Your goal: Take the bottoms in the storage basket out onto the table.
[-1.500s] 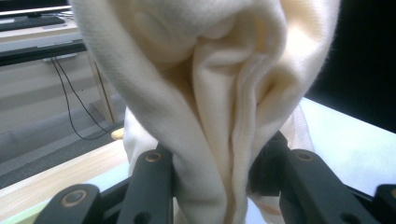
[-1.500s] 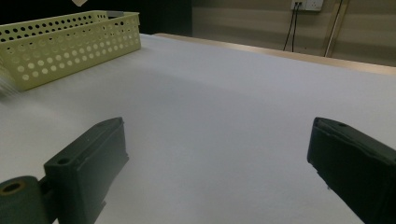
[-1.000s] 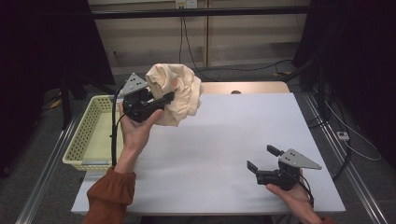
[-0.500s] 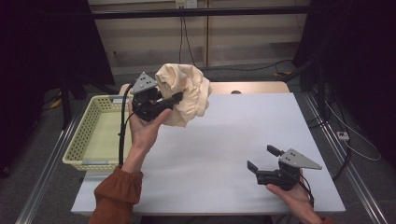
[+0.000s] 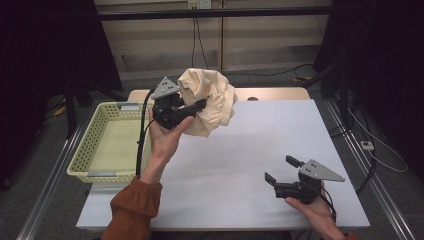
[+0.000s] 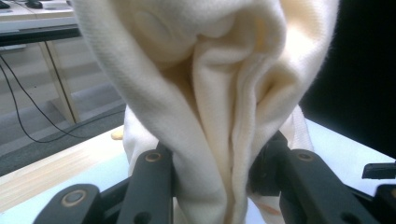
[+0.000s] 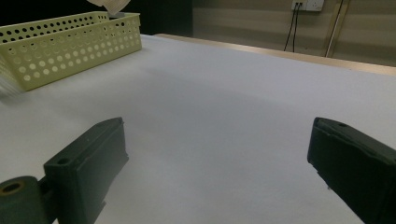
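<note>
Above table (image 5: 250,150), cloth (image 5: 212,102) bunched, axisless

One cream cloth (image 5: 212,100), one yellow basket (image 5: 95,150), two hand-held grippers.

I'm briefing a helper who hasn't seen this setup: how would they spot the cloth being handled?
Start at the white table and find the yellow perforated basket at its left edge. Just right of it, the left gripper holds a bunched cream cloth above the table. It is the one soft, crumpled thing there.
</note>
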`<state>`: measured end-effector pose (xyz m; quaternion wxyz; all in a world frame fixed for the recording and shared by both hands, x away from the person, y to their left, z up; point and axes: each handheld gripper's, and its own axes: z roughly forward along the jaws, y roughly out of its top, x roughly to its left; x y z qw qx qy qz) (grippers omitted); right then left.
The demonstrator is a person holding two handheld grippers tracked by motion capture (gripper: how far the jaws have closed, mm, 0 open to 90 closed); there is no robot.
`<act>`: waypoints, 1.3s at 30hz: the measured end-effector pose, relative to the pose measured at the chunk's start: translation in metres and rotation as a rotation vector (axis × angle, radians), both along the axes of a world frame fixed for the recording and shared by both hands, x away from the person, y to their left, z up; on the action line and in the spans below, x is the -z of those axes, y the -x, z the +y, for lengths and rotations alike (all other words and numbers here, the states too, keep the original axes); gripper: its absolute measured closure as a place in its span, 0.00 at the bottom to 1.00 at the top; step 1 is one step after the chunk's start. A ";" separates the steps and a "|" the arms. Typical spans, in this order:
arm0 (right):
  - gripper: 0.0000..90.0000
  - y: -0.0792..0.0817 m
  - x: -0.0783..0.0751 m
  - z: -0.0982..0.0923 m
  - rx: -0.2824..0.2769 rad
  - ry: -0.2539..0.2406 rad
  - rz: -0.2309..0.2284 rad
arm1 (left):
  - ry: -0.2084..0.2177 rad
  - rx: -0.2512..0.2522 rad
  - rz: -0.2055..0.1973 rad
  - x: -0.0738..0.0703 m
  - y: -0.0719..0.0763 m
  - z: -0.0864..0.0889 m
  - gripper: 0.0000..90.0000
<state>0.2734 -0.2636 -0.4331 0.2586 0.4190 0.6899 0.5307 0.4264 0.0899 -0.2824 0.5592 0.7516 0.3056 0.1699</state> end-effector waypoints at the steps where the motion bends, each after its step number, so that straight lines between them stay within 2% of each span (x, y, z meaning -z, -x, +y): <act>1: 0.05 0.000 0.000 0.000 0.001 0.000 0.000 | -0.004 0.003 0.002 0.000 -0.001 -0.002 0.73; 13: 0.05 0.000 0.000 -0.001 0.001 -0.001 -0.002 | -0.015 0.026 0.033 0.010 -0.007 -0.019 0.73; 22: 0.05 0.000 0.000 -0.001 0.001 -0.001 -0.002 | -0.048 0.027 0.061 0.021 -0.011 -0.027 0.73; 33: 0.05 0.000 0.000 -0.001 0.000 -0.002 0.001 | -0.072 0.023 0.121 0.041 -0.021 -0.030 0.73; 39: 0.05 0.000 0.000 -0.001 0.000 -0.001 0.001 | -0.093 0.018 0.139 0.050 -0.024 -0.031 0.73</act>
